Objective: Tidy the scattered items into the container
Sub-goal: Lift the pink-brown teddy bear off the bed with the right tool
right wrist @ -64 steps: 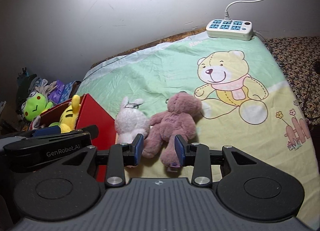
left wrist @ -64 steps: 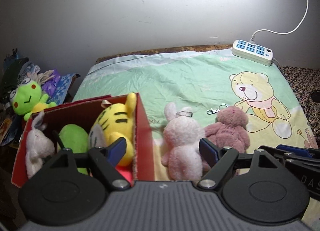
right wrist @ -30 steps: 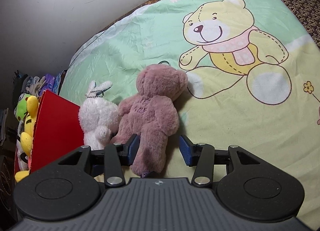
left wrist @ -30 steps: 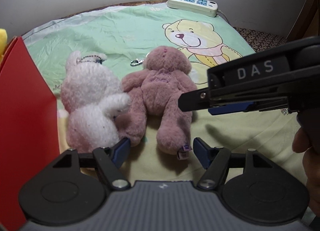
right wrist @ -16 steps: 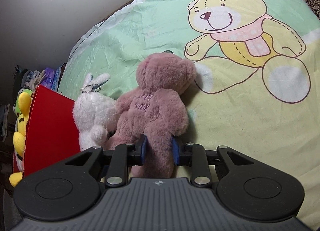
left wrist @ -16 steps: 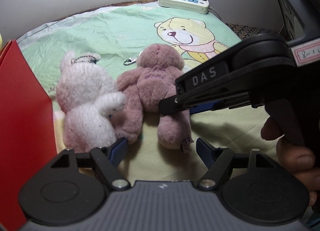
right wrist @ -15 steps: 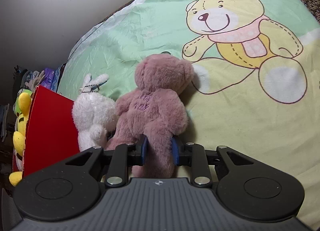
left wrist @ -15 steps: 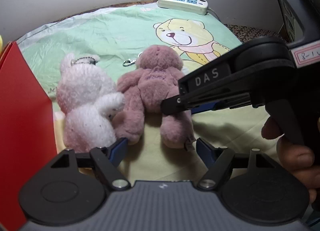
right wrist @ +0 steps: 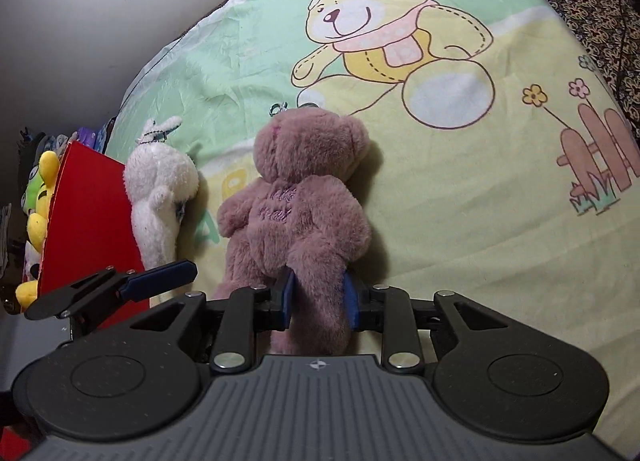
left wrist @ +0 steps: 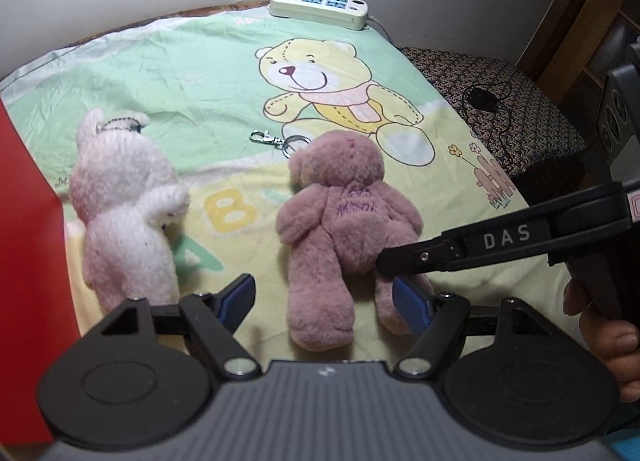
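Observation:
A mauve plush bear [right wrist: 296, 201] lies face down on the cartoon bedsheet [right wrist: 460, 201]. My right gripper [right wrist: 318, 297] is shut on one of its legs, the blue pads pressing both sides. A white plush bunny [left wrist: 120, 201] lies left of the bear, beside the red box [left wrist: 24, 221]. In the left wrist view the bear [left wrist: 344, 213] has its other leg between the spread fingers of my left gripper [left wrist: 326, 297], which is open and not touching it. The right gripper [left wrist: 390, 265] reaches in there from the right. A yellow plush [right wrist: 38, 221] sticks out of the red box [right wrist: 92, 221].
A white power strip [left wrist: 320, 7] lies at the sheet's far edge by the wall. A metal key clasp [left wrist: 276, 139] rests above the bear's head. Dark patterned cloth [left wrist: 520, 117] with a black cable lies to the right. A hand [left wrist: 608, 341] holds the right gripper.
The right gripper shut on the bear's leg and pulled the bear to the right, away from the bunny, so printed letters now show between them. The left gripper stayed open.

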